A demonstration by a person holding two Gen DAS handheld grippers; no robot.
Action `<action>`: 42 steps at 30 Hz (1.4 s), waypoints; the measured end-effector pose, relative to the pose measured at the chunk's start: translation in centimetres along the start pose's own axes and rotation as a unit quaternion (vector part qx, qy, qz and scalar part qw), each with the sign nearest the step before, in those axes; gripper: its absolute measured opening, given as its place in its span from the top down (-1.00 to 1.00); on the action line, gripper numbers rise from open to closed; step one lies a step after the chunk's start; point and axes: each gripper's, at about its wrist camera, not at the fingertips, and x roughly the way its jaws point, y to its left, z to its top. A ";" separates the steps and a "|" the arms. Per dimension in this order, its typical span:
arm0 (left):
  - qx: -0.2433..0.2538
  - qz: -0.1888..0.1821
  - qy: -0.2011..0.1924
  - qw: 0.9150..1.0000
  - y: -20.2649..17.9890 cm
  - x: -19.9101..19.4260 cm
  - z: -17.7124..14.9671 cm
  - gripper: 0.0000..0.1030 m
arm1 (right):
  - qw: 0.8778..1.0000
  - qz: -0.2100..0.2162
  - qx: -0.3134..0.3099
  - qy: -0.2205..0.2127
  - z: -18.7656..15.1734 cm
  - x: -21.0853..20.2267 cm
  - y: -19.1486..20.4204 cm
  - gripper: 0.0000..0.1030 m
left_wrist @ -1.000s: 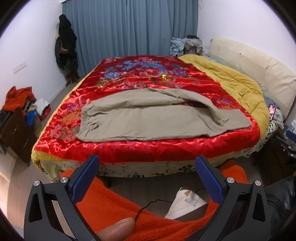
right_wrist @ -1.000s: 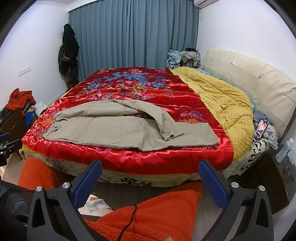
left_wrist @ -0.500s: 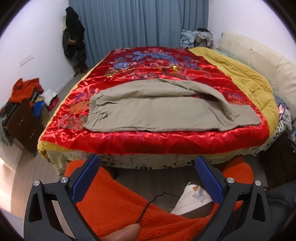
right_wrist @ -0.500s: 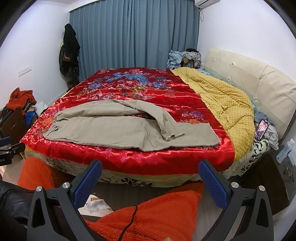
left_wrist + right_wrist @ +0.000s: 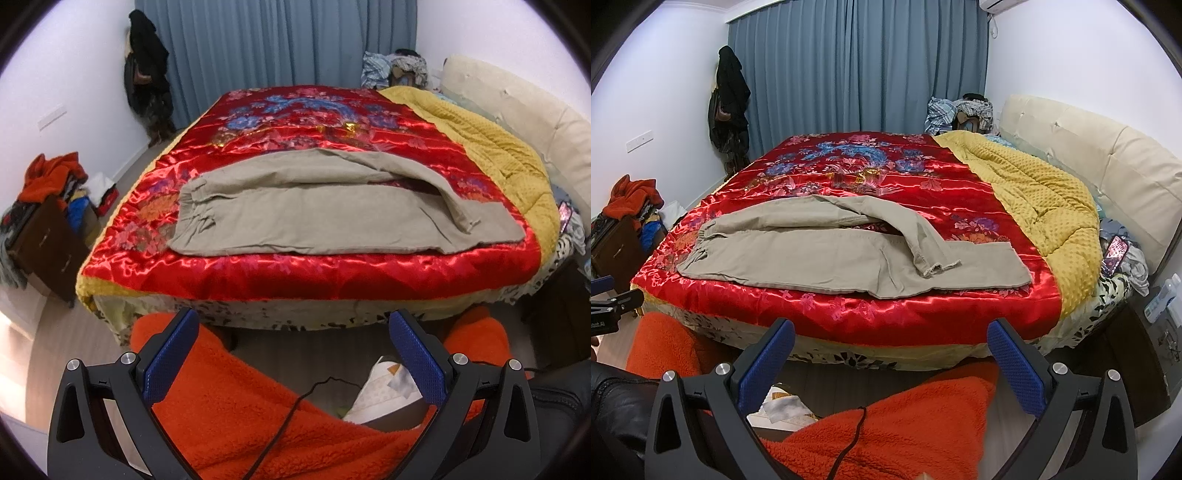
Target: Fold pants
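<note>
Khaki pants (image 5: pixel 303 214) lie flat on the red satin bedspread (image 5: pixel 295 110), waistband to the left, legs running right. The far leg bends and its hem lies across the near leg (image 5: pixel 934 264). The pants also show in the right wrist view (image 5: pixel 820 254). My left gripper (image 5: pixel 295 354) is open and empty, held in front of the bed's near edge above orange fleece. My right gripper (image 5: pixel 890 354) is open and empty, also short of the bed's near edge.
A yellow blanket (image 5: pixel 1041 199) covers the bed's right side by the cream headboard (image 5: pixel 1100 155). A phone (image 5: pixel 1115 254) lies at the bed's right edge. A dark drawer unit with piled clothes (image 5: pixel 48 221) stands left. Papers (image 5: pixel 388 391) lie on the floor.
Both grippers stayed open. The left wrist view has moved closer to the bed and tilted down a little; the right wrist view has barely shifted. The pants have not moved.
</note>
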 end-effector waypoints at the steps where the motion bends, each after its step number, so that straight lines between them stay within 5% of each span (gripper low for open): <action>1: -0.001 -0.003 0.000 1.000 0.1 0.1 0.1 -0.99 | 1.000 0.009 -0.002 -0.002 -0.1 0.0 0.1 -1.00; 10: 0.012 -0.013 -0.050 0.999 -0.9 0.9 4.4 -0.99 | 0.993 0.068 -0.015 -0.093 1.3 1.0 0.5 -1.00; 13: 0.010 -0.026 -0.055 0.998 -2.0 2.1 6.2 -0.99 | 0.994 0.096 0.021 -0.053 2.2 6.4 -0.1 -1.00; 16: 0.011 -0.042 -0.041 0.998 -2.8 3.5 7.3 -0.99 | 0.996 0.080 0.045 -0.006 2.0 11.7 -0.9 -0.99; 26: 0.006 -0.031 0.022 0.999 -3.9 9.5 8.5 -0.99 | 0.999 0.001 -0.036 0.036 2.5 23.5 -3.6 -0.89; 33: -0.016 -0.021 0.073 0.997 -4.2 13.3 9.4 -0.99 | 0.994 -0.039 -0.057 0.083 4.3 33.2 -6.4 -0.53; 35: -0.013 -0.020 0.086 0.996 -4.5 14.2 9.5 -0.99 | 0.992 -0.047 -0.065 0.098 4.6 35.7 -7.1 -0.22; 36: -0.010 -0.018 0.095 0.995 -4.6 14.9 9.5 -0.99 | 0.990 -0.043 -0.072 0.110 4.9 37.1 -7.6 0.12; 37: -0.009 -0.017 0.099 0.995 -4.7 15.2 9.5 -0.99 | 0.989 -0.038 -0.075 0.120 5.2 38.0 -7.8 0.70; 38: -0.008 -0.018 0.102 0.995 -4.8 15.5 9.6 -0.99 | 0.989 -0.036 -0.071 0.124 5.9 38.6 -8.4 0.91; 42: -0.014 -0.022 0.105 0.994 -4.7 16.5 10.1 -0.99 | 0.996 -0.057 -0.014 0.070 11.2 37.2 -12.0 0.93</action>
